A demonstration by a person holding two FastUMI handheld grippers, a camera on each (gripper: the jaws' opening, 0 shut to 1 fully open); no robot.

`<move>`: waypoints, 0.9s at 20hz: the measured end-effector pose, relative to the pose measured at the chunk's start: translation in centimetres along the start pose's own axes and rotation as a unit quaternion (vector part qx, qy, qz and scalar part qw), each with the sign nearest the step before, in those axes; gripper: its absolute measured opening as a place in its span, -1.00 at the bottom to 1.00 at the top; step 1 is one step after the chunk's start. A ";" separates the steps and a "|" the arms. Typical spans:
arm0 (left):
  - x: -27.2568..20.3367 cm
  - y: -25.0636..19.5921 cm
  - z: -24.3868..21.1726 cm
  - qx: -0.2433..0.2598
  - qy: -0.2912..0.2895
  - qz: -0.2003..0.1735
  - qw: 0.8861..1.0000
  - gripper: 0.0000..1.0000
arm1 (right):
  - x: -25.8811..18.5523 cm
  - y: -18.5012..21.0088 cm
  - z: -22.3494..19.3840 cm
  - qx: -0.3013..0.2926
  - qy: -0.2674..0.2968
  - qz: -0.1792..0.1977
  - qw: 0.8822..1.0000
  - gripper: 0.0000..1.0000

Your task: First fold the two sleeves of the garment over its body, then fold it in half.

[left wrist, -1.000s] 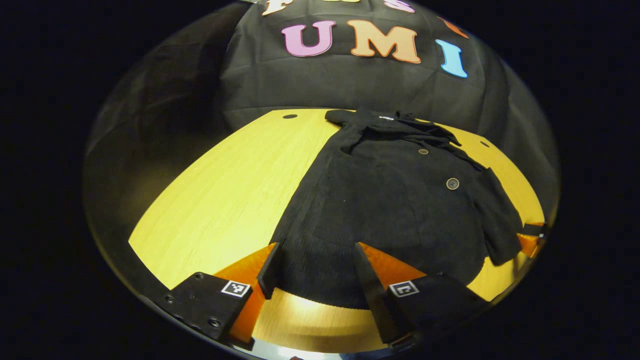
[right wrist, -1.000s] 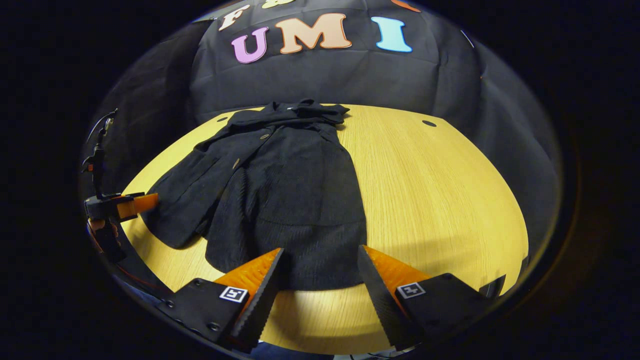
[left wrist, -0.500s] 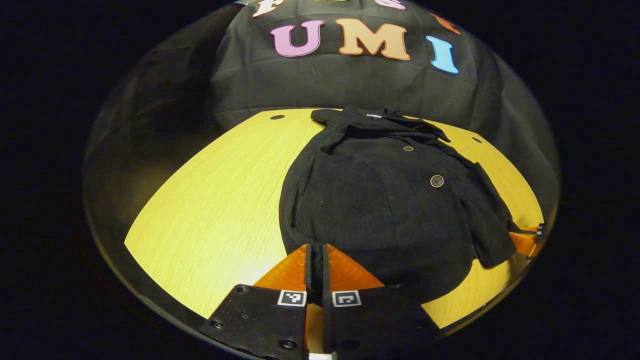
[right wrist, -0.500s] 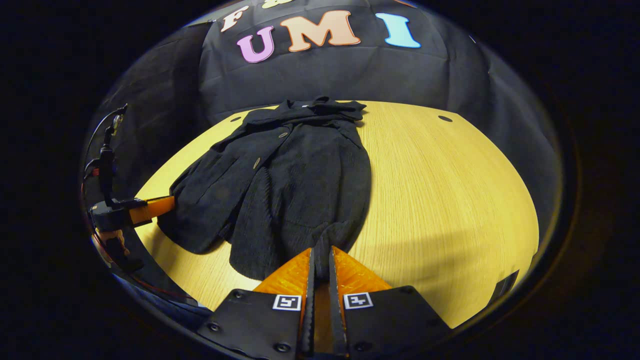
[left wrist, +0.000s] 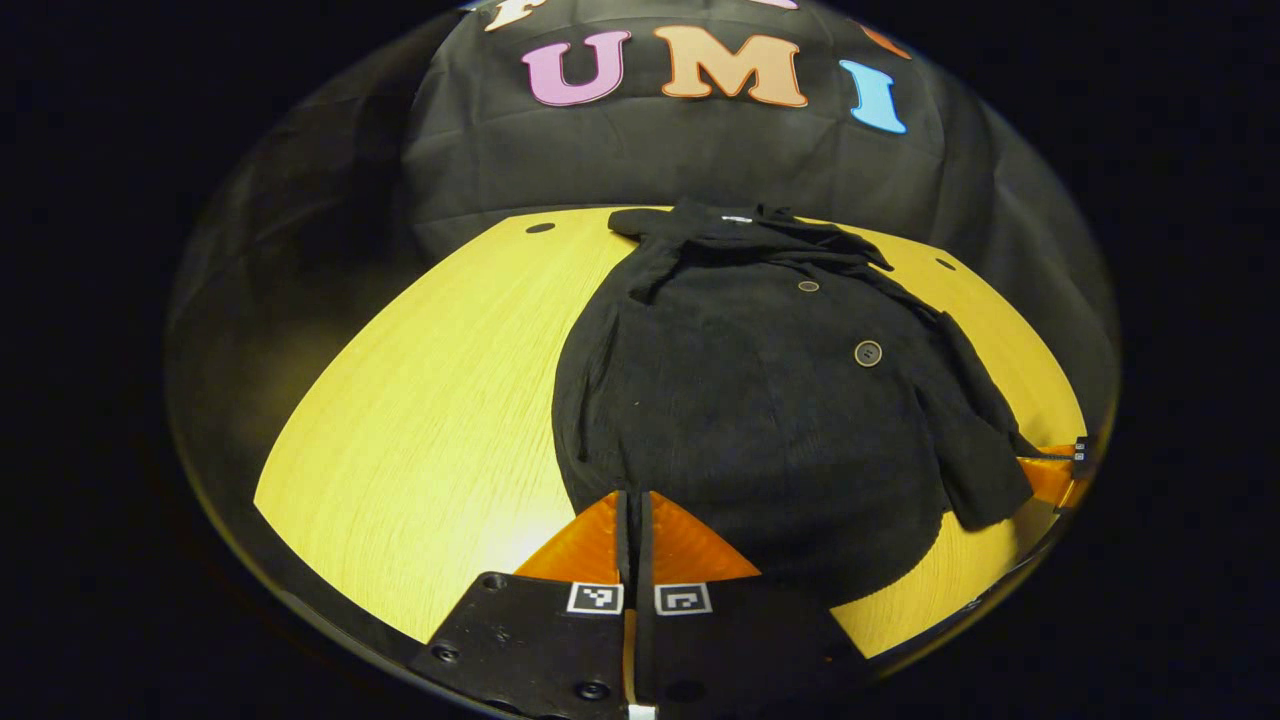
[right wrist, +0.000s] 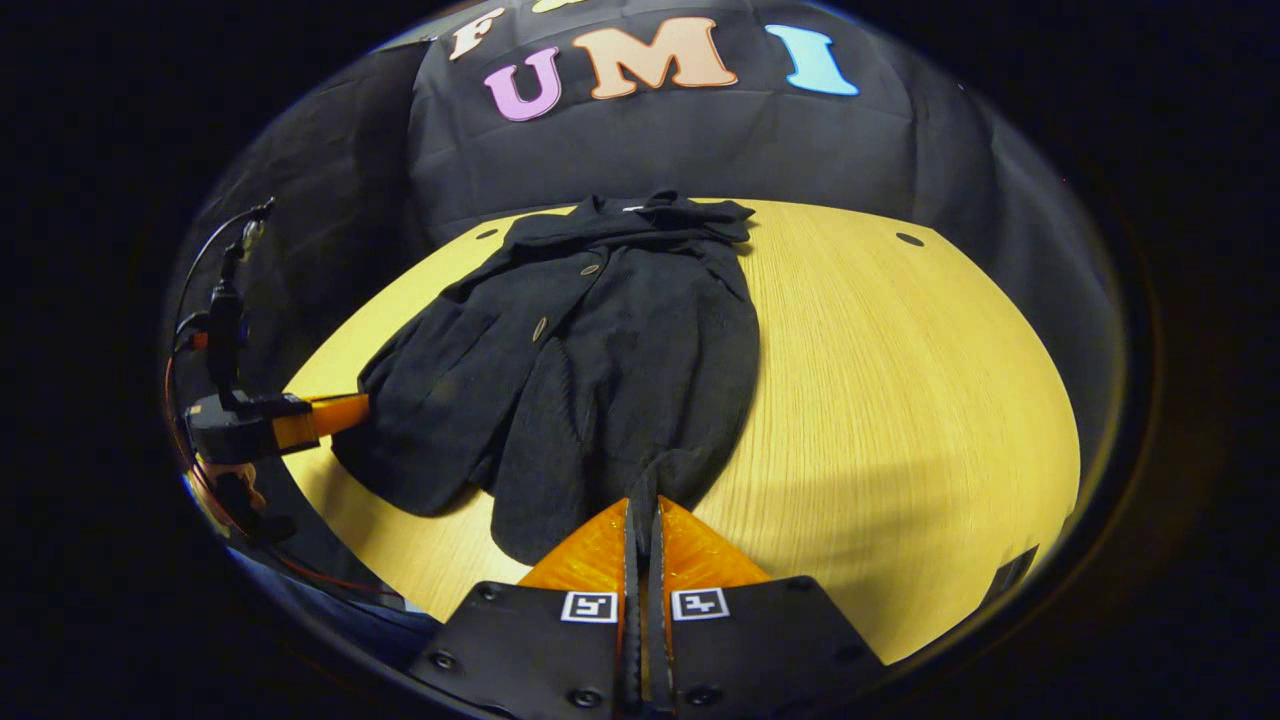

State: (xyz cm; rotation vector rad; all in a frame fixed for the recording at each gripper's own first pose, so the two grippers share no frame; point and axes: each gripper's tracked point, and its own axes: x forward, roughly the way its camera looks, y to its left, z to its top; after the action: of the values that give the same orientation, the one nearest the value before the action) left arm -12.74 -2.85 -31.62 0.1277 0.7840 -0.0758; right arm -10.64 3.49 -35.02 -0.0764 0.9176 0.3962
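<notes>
The black garment (left wrist: 760,400) lies spread on the yellow wooden table (left wrist: 420,400), collar toward the booth's back wall and hem toward the near edge, its front showing two round buttons (left wrist: 868,352). Both sleeves are already laid in over the body, so the cloth forms one long dark shape with a rumpled collar. At the near hem the left gripper (left wrist: 634,497) has its fingers pressed together on the edge of the fabric, which bunches up between them. The right gripper (right wrist: 645,505) is likewise clamped on its own corner of the hem, a small pinch of cloth rising between the fingers. In the right gripper view, the left gripper sits at the far left side of the table, touching the garment's edge.
</notes>
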 end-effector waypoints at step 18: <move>0.2 1.3 13.2 -0.044 -0.093 -0.056 0.993 -1.00 | -1.3 0.0 13.2 -0.031 -0.110 -0.039 0.993 -0.89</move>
State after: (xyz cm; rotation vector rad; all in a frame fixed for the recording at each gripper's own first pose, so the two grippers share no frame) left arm -3.21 -3.45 -22.39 -0.0069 0.6076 -0.1570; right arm -1.34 6.11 -25.97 -0.1225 0.6819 0.3538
